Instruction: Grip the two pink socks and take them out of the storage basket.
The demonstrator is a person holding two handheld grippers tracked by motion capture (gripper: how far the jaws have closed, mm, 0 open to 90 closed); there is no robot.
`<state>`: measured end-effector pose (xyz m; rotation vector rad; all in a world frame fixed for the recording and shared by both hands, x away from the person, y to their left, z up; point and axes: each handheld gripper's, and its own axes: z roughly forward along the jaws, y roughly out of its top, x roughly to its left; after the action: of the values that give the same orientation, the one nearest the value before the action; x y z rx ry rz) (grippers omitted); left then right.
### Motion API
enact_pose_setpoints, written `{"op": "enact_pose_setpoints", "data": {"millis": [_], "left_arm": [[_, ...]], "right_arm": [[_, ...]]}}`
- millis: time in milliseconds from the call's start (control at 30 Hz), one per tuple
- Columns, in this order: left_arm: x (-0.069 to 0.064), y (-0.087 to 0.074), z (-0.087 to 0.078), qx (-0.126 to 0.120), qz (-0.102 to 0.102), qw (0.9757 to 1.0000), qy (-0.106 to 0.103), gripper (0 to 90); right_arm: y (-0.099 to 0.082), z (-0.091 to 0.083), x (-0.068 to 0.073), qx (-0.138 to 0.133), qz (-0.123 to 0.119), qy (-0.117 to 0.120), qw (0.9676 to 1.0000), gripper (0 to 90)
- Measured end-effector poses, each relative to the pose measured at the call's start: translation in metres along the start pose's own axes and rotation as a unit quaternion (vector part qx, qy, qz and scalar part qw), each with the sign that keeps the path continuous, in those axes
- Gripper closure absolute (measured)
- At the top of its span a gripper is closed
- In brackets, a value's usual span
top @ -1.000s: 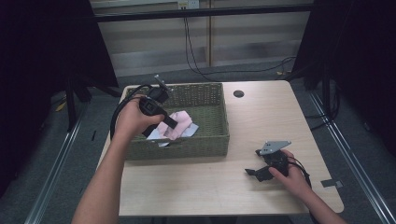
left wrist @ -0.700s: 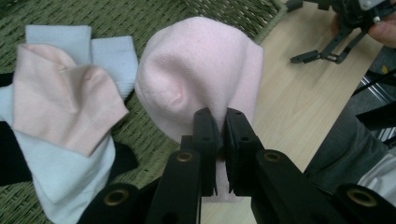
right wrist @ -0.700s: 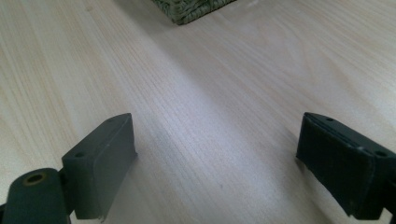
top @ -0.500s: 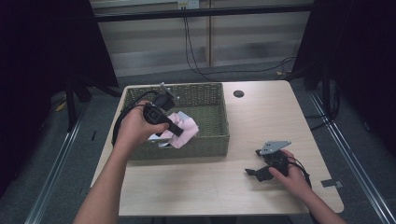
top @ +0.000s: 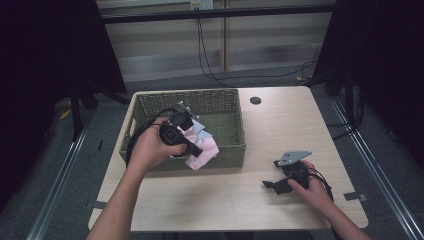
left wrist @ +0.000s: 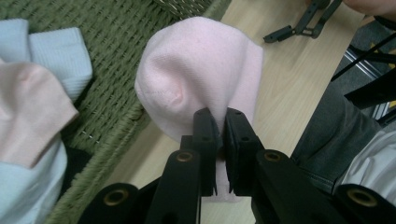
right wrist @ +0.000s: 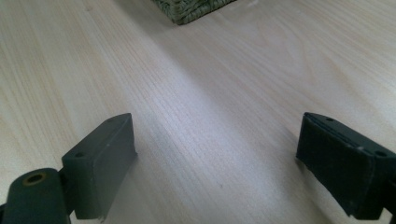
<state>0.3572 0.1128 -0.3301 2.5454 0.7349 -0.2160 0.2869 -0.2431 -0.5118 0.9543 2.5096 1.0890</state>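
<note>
Your left gripper has its jaws clamped on a soft pale pink knit sock, pinched at one edge so the rounded body bulges out ahead of the jaw tips. It hangs lifted over the near rim of the green woven wicker basket, partly past it above the table. More pale blue and pink socks lie inside the basket, left of the jaws.

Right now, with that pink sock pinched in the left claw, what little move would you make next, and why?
Probably carry the pink sock a little further out over the table and lower it there. The left claw is shut on it, and it hangs over the basket's front rim, partway out. The right claw rests open on the table.
</note>
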Motion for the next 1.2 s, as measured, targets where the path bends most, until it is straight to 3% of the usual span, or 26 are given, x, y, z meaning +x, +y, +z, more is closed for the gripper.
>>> {"op": "enact_pose_setpoints", "data": {"millis": [233, 433, 533, 800, 933, 1033, 1200], "left_arm": [[-0.007, -0.004, 0.011, -0.002, 0.009, 0.9998, -0.016, 83.6], [-0.01, -0.009, 0.029, 0.002, 0.01, 0.9997, -0.022, 83.3], [-0.013, -0.01, 0.037, 0.01, 0.013, 0.9998, -0.013, 83.2], [-0.014, -0.015, 0.06, 0.011, 0.018, 0.9993, -0.031, 82.2], [-0.014, -0.016, 0.068, 0.019, 0.017, 0.9988, -0.043, 76.3], [-0.016, -0.016, 0.07, 0.01, 0.023, 0.9987, -0.045, 67.4], [-0.013, -0.012, 0.059, -0.004, 0.02, 0.9992, -0.034, 60.5]], "right_arm": [[0.0, 0.0, 0.0, 0.0, 0.0, 0.0, 1.0, 10.7], [0.0, 0.0, 0.0, 0.0, 0.0, 0.0, 1.0, 10.7], [0.0, 0.0, 0.0, 0.0, 0.0, 0.0, 1.0, 10.7], [0.0, 0.0, 0.0, 0.0, 0.0, 0.0, 1.0, 10.7], [0.0, 0.0, 0.0, 0.0, 0.0, 0.0, 1.0, 10.7], [0.0, 0.0, 0.0, 0.0, 0.0, 0.0, 1.0, 10.7], [0.0, 0.0, 0.0, 0.0, 0.0, 0.0, 1.0, 10.7]]}}
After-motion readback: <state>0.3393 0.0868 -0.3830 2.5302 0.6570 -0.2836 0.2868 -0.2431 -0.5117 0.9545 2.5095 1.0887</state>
